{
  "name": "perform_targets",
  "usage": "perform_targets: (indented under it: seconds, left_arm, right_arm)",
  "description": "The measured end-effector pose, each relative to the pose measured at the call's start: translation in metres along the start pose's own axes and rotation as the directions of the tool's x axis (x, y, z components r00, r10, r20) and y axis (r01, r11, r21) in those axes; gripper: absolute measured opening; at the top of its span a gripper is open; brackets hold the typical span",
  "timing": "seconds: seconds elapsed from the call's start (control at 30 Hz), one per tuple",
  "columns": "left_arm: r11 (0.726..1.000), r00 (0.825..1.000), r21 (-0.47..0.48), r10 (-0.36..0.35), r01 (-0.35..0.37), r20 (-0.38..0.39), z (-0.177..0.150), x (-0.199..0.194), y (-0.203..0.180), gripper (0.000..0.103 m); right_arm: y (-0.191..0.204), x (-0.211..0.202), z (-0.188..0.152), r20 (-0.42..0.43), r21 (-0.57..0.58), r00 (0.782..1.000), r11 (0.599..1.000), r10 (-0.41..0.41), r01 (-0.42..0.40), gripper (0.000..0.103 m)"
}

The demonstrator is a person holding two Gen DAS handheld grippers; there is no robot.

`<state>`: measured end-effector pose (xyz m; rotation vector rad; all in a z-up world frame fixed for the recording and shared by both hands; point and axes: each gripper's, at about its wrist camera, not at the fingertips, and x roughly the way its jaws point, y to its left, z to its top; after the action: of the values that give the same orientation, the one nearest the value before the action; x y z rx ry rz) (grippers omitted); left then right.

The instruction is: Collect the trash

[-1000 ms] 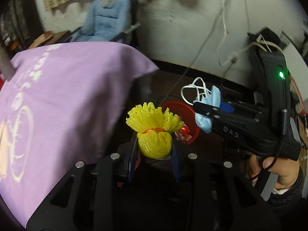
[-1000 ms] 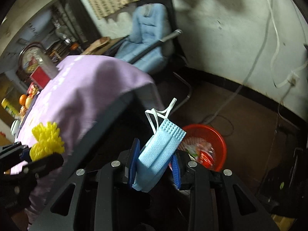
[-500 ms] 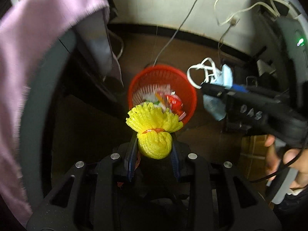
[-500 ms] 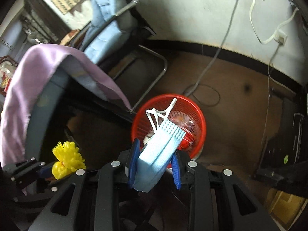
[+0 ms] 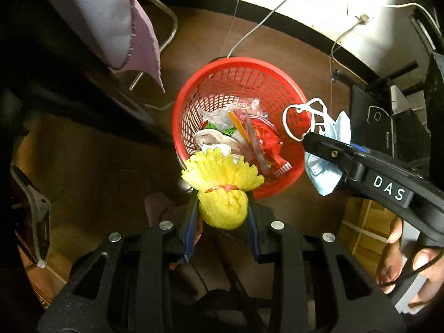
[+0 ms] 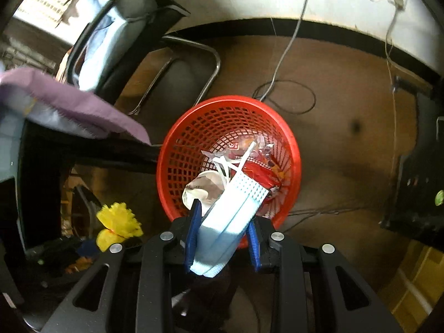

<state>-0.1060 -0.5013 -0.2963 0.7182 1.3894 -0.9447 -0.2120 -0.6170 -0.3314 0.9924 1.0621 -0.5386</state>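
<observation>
Closest to me, the left gripper pinches a yellow foam fruit net between its blue pads, hanging over the near rim of the red basket on the floor. I'd nudge it further over the middle before letting go, since a puff that light could bounce off the rim. Just beyond, the right gripper is clamped on a folded blue face mask, its white loops dangling; spread the jaws wide so the loops don't snag a pad. The basket already holds wrappers. A second ago both hands were up beside the purple-clothed worktop with the basket small and far; now both have dropped and tipped down over it, grips unchanged.
</observation>
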Motion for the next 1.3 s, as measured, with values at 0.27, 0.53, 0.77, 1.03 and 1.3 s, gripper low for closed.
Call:
perform_targets:
  seconds: [0.27, 0.53, 0.77, 1.03, 1.3]
  left_arm:
    - [1.000, 1.000, 0.007, 0.007, -0.007, -0.004, 0.018, 0.022, -0.006, 0.035]
    - [0.996, 0.996, 0.026, 0.081, -0.082, 0.037, 0.023, 0.016, -0.010, 0.068]
    - [0.996, 0.994, 0.021, 0.086, -0.087, 0.065, 0.014, 0.002, -0.009, 0.072]
    - [0.989, 0.979, 0.023, 0.143, -0.148, 0.143, -0.011, -0.031, -0.012, 0.083]
    - [0.982, 0.962, 0.007, 0.182, -0.188, 0.204, -0.041, -0.063, -0.006, 0.089]
  right_arm:
    - [0.001, 0.023, 0.014, -0.012, 0.035, 1.000, 0.999, 0.015, -0.015, 0.038]
    - [-0.008, 0.017, 0.019, 0.003, 0.051, 1.000, 0.999, 0.016, -0.016, 0.052]
    - [-0.011, -0.005, 0.008, 0.029, 0.048, 0.999, 0.999, -0.017, 0.015, 0.058]
    - [-0.005, -0.042, -0.017, 0.100, 0.023, 0.985, 0.990, -0.141, 0.140, 0.084]
    - [0.003, -0.075, -0.054, 0.156, 0.007, 0.951, 0.963, -0.267, 0.269, 0.090]
